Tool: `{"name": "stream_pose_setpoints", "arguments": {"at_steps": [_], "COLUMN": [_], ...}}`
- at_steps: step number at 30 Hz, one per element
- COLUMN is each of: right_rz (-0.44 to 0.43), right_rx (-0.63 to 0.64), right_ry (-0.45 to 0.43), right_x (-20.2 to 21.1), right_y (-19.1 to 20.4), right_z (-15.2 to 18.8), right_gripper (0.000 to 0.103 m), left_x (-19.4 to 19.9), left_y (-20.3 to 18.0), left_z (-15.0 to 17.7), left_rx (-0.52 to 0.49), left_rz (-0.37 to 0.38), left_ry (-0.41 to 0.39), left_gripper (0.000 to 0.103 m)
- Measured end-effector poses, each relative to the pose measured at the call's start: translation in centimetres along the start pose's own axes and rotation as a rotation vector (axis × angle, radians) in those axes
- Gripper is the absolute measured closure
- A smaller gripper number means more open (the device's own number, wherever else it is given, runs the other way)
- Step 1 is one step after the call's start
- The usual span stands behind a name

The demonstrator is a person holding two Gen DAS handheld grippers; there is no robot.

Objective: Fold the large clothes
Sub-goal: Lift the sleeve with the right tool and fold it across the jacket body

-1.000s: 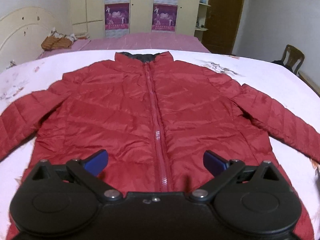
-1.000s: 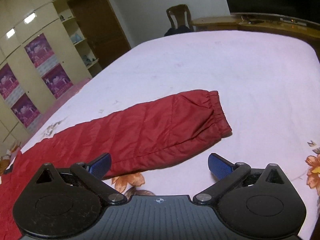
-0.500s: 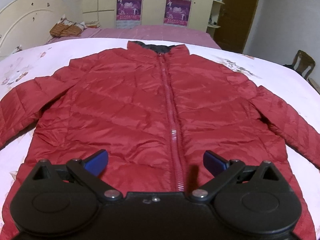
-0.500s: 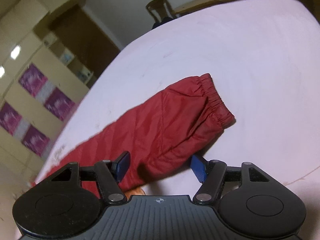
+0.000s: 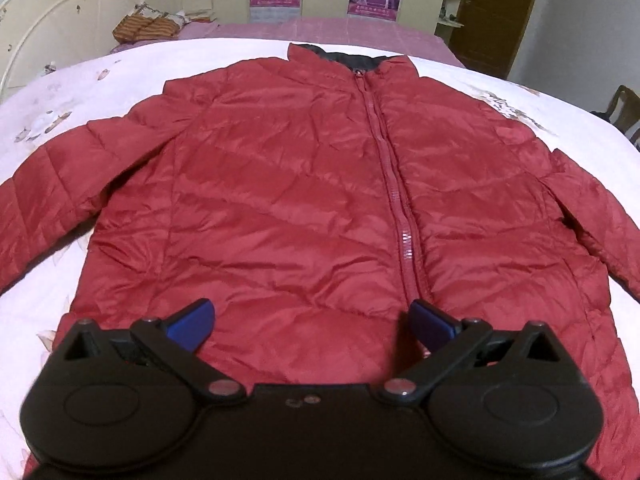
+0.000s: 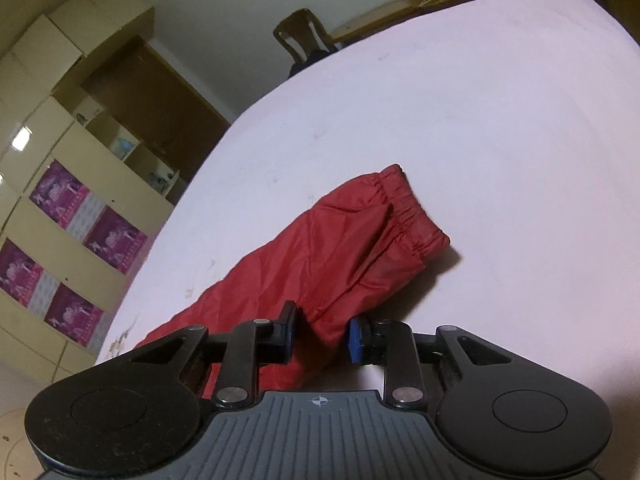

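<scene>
A red puffer jacket [image 5: 300, 200] lies flat and zipped on the white bed sheet [image 5: 60, 120], collar at the far end and both sleeves spread out to the sides. My left gripper [image 5: 312, 320] hangs open just above the jacket's hem, left of the zipper, with nothing between its blue pads. In the right wrist view the jacket's sleeve [image 6: 352, 248] stretches away to its elastic cuff. My right gripper [image 6: 322, 338] is closing on the near edge of that sleeve, and the red fabric fills the gap between the pads.
A cream headboard [image 5: 48, 32] and a brown bundle [image 5: 144, 26] are at the far left. A wardrobe with purple posters [image 6: 60, 220] and a dark door [image 5: 496, 12] line the back wall. A wooden chair [image 6: 304, 40] stands past the bed's far edge.
The right gripper's jaws went from wide apart to narrow around the sleeve's edge, and the view rolled. The left gripper shifted left and lower over the hem, still open.
</scene>
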State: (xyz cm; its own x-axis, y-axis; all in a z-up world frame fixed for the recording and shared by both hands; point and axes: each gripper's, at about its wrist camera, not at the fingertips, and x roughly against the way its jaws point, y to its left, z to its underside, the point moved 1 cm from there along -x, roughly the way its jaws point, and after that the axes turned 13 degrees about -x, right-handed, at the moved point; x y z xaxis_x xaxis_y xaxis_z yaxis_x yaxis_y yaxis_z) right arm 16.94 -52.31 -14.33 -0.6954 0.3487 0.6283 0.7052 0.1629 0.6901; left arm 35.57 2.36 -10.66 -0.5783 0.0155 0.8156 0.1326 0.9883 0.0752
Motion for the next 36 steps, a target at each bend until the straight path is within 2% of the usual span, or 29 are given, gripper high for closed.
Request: {"name": "stream_pose_setpoints", "arguments": {"at_steps": [3,4,9,13,16,22,24,28,36], "right_rz": [-0.004,0.000,-0.005,-0.079,-0.170,-0.359,-0.390,-0.431,-0.469], "right_rx": [-0.002,0.042,0.228,0.436,0.584,0.847,0.901,1.019,1.180], "right_ry": [0.000,-0.006,-0.076,-0.084,-0.062,0.093,0.149,0.218,0.348], "right_x": [-0.1,0.0,1.2,1.9,2.4,2.3,1.9,2.3,0.6], "right_y": [0.8,1.5,5.2,10.1,14.0,19.6,20.7,21.8,23.4], "right_z": [-0.4,-0.4,0.5,3.2,6.8,17.4,20.5,26.3,35.7], "right_gripper": [0.078,0.098,0.098,0.098,0.098,0.098,0.098,0.098,0.098], "left_x": [0.3,0.4,1.1,1.3,1.4,1.4,1.5,0.9,0.5], "left_y": [0.7,1.1,2.8,3.7,3.9,4.9,5.3,6.0,9.9], "left_z": [0.2,0.3,0.5,0.6,0.4,-0.3,-0.5,-1.0,-1.3], "left_rx": [0.014,0.024,0.053,0.069,0.053,0.109,0.125,0.105,0.149], "left_rz": [0.001,-0.007,-0.040,-0.028,-0.016,-0.022,-0.003,0.043,0.127], "left_ry": [-0.009,-0.015,-0.029,-0.041,-0.051,-0.076,-0.094,-0.117,-0.158], "left_gripper": [0.000,0.000,0.000,0.001,0.011,0.006,0.006,0.018,0.019]}}
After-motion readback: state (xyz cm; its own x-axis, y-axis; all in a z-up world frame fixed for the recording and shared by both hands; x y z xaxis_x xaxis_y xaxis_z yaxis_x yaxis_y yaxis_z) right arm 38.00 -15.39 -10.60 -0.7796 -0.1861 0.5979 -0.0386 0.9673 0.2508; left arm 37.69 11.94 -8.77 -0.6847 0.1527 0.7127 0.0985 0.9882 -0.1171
